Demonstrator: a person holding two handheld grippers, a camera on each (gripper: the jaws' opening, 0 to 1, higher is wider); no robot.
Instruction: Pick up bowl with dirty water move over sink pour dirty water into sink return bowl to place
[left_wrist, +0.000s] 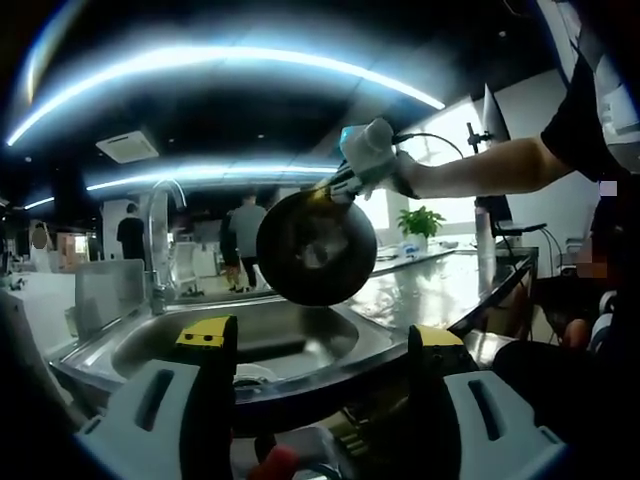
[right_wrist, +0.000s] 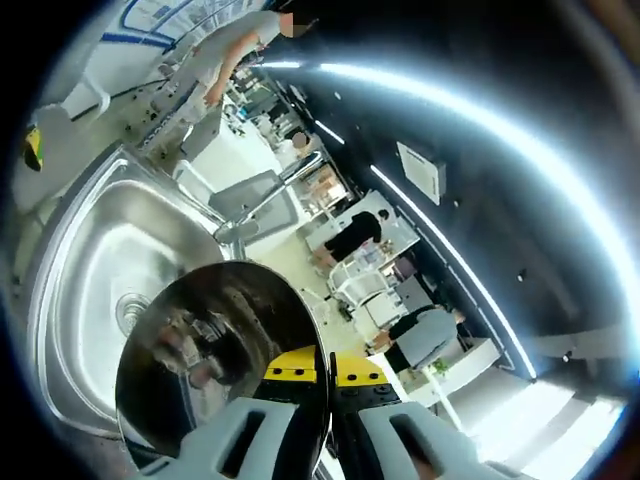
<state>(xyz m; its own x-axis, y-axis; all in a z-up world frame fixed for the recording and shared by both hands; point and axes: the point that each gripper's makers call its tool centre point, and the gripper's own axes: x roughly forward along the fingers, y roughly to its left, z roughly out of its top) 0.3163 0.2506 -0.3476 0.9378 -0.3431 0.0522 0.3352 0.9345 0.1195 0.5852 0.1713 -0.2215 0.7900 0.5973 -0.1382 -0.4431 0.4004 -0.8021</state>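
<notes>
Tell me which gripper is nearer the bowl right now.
Right. The right gripper is clamped on the metal bowl's rim, tilting it over the sink; the left gripper waits open, short of it.

glossy metal bowl (right_wrist: 215, 350), shiny steel sink (right_wrist: 75, 260)

The sink (left_wrist: 330, 345) basin lies open below the tipped bowl (left_wrist: 316, 247) (faucet (left_wrist: 157, 235) stands behind).

Steel bowl (left_wrist: 316, 247) tipped (over sink (left_wrist: 250, 345))
</notes>
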